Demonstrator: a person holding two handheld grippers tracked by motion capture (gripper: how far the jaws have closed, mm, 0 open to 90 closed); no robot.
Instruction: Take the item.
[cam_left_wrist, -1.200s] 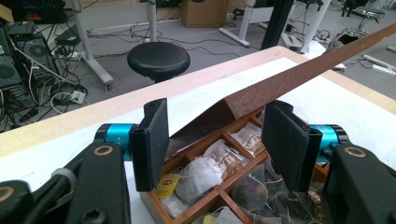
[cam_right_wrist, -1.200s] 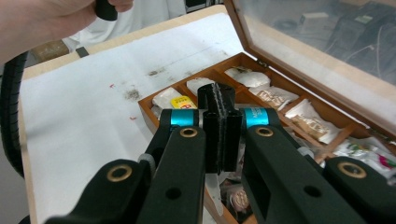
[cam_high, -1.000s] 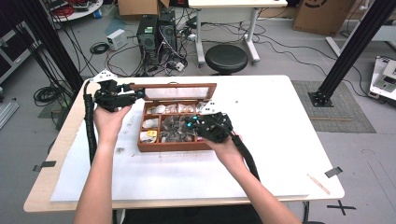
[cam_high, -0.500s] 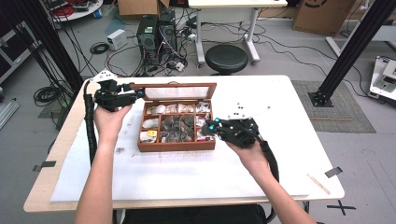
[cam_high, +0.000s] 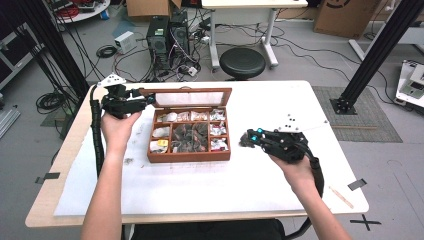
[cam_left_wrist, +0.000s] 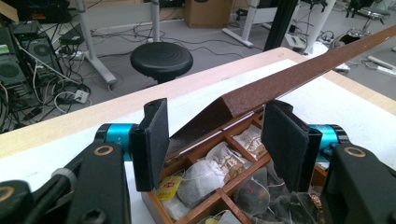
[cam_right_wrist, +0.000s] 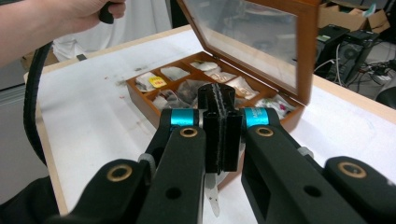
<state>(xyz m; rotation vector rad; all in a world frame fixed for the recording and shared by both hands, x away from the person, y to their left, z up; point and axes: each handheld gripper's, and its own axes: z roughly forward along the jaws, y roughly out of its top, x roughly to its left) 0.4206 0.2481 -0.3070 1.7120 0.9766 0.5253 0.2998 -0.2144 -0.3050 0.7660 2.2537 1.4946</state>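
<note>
**Tea box open, right gripper off to the side with a bag**

White table (cam_high: 200, 190) spans the middle of the high view. Wooden tea box (cam_high: 189, 134) sits centre frame, left of middle, its compartments full of tea bags (cam_high: 187, 136). Glass lid (cam_high: 192, 98) stands raised at the box's far edge. Left gripper (cam_high: 149, 99), upper left of frame, has its jaws partly apart either side of the lid's corner; in the left gripper view pad contact is unclear. Right gripper (cam_high: 248, 139), centre right, just beside the box, is clamped tight on a dark tea bag (cam_high: 245, 140); its tag (cam_right_wrist: 212, 198) hangs below the jaws.
</note>
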